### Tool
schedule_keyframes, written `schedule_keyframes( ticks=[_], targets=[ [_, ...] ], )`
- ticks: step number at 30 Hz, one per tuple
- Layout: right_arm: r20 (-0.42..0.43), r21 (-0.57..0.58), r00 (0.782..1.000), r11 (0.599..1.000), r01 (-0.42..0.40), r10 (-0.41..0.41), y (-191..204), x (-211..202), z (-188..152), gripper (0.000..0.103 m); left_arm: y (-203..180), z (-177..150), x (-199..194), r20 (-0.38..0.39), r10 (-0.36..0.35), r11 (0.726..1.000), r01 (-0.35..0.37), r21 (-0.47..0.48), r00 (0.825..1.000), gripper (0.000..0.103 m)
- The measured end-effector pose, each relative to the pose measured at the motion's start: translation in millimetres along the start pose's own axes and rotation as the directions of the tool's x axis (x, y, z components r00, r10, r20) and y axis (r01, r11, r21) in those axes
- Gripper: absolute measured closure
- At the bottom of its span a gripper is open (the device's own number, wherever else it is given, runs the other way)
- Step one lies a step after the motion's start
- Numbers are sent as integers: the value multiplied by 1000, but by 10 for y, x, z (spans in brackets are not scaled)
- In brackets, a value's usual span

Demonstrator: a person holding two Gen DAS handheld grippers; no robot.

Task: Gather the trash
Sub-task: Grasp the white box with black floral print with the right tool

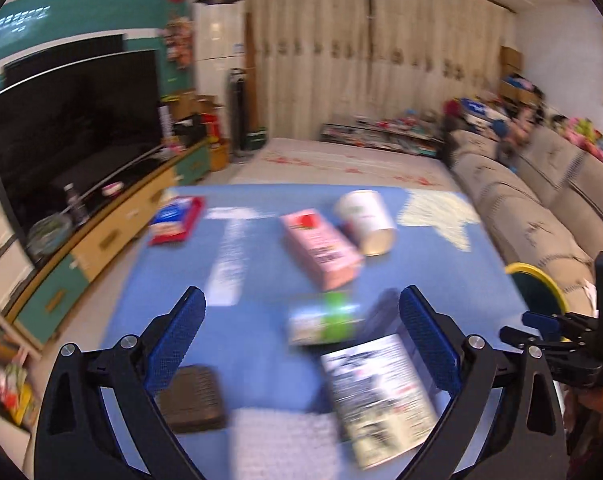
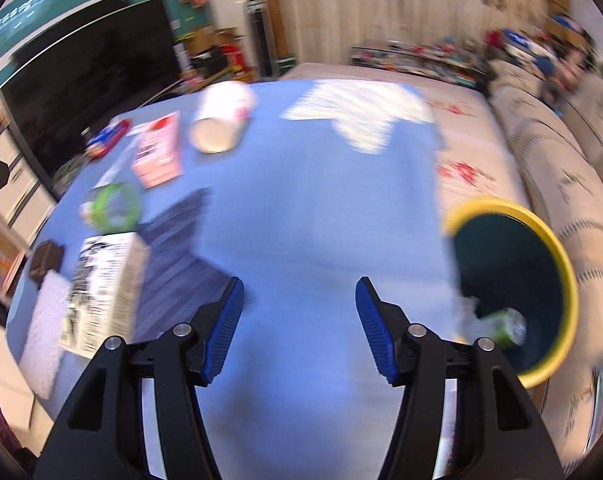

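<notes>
Although both views were smeared by motion blur, the main things on the blue table [image 2: 321, 208] could be made out. Print on the black-and-white leaflet box [image 1: 377, 396] was unreadable, and the small green-and-white container [image 1: 325, 320] beside it was too blurred to identify. A dark flat object [image 1: 193, 398] near the left edge was partly hidden behind a finger of the left gripper [image 1: 301, 344].

That left gripper hovered above the table with its blue fingers spread wide, holding nothing, the green-and-white container lying between and beyond its tips. From its own camera, the right gripper [image 2: 300, 328] was likewise released and empty over bare cloth.

Further back lay a pink carton [image 1: 321, 250] on its side, touching or just beside a tipped paper cup [image 1: 367, 222], with a red-and-blue packet [image 1: 177, 220] well apart to the left. A yellow-rimmed bin [image 2: 557, 264] stood at the table's right edge beside the sofa [image 2: 561, 168], holding a crumpled green-and-clear piece of trash [image 2: 505, 326].
</notes>
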State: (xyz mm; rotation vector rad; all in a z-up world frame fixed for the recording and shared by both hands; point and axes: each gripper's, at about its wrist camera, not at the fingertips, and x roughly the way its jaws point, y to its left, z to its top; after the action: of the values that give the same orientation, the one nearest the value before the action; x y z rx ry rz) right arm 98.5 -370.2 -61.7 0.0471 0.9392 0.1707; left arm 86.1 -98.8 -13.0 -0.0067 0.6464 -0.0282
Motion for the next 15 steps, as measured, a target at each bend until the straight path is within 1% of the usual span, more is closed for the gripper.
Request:
schedule_keyframes(
  ticks=[2,3,5,7,9,10,11,13,15],
  targets=[
    [-7,-27,999,998,-49,49,244,62,48,48,210,-111,-55,0,54,998,-54,-24,999,7],
    [-12,-44,997,996,-79,79,389,90,65,48,279,-140,-72,-1,70,997,-70,-31,998,7],
    [-22,-78,993,990,-114,112,626,120,43,48,470,-225,-113,-5,100,993,-101,-54,995,7],
    [-28,-90,988,984,-151,149,874,135,-2,48,570,-276,-136,-7,114,991,-115,-67,993,7],
    [-24,-82,983,980,-184,182,1058,124,-74,48,636,-296,-145,-6,113,991,-113,-76,994,7],
    [-14,-75,983,980,-184,184,1134,112,-120,44,638,-302,-153,-5,109,991,-109,-78,994,7],
    [1,-72,984,982,-177,177,1208,93,-181,35,659,-307,-158,-3,101,992,-101,-80,995,7],
    [32,-86,988,985,-147,151,1351,82,-323,26,714,-329,-165,3,89,993,-88,-77,996,7],
    [42,-112,992,988,-110,116,1467,102,-442,26,713,-344,-163,7,75,995,-74,-67,997,7]
  ],
)
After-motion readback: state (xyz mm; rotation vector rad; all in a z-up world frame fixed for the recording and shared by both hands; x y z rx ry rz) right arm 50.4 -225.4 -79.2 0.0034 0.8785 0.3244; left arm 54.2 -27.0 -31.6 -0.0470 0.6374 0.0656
